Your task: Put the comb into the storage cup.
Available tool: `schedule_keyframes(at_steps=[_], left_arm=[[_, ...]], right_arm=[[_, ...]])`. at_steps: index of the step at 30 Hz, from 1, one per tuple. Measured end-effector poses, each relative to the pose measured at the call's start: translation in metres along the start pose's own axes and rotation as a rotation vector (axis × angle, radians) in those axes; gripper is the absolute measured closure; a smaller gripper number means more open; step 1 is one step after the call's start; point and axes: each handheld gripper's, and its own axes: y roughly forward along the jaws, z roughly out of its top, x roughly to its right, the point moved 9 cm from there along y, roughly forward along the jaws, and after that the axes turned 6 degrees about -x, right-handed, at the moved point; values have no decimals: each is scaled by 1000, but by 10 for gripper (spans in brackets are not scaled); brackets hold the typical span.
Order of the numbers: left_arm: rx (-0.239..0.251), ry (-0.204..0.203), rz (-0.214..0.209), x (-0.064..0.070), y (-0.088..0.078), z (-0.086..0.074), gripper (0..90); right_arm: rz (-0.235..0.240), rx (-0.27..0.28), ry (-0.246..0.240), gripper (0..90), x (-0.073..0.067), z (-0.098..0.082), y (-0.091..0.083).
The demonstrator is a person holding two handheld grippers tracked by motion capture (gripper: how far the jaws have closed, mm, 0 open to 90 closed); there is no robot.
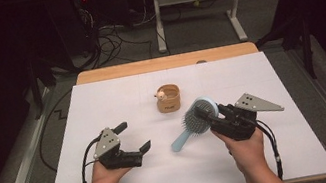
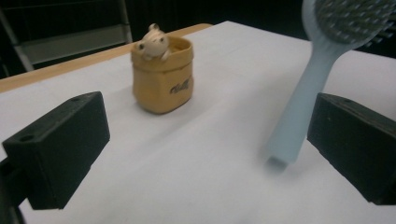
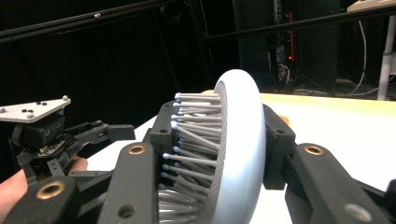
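Left gripper (image 1: 133, 137) near table's front edge, jaws wide, empty. Hairbrush (image 1: 196, 118) head clamped in right gripper (image 1: 216, 115); handle slanting down-left toward left jaws, tip just short.

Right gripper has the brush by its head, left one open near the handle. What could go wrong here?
1. The right gripper clamps the brush across its bristles, a soft grip; the head may twist or slip.
2. The handle hangs free and slanted; the left gripper, open beside it, could knock it instead of catching it.
3. A swinging handle might tip the pouch nearby.
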Motion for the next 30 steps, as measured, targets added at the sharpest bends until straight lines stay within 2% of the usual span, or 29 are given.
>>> schedule_keyframes(at_steps=[4,9,12,19,30], left_arm=[[-7,-6,24,-8,-5,-8,0],[33,-11,37,-13,-10,-7,0],[16,-17,41,-15,-9,-9,0],[18,-5,52,-16,-10,-10,0],[33,9,44,-13,-10,-10,0]], right_arm=[[-8,3,-14,593,3,1,-4],[-21,11,-21,593,8,2,-10],[-27,12,-22,592,12,2,-13],[-41,14,-23,592,18,3,-20],[-80,21,-33,592,30,5,-29]])
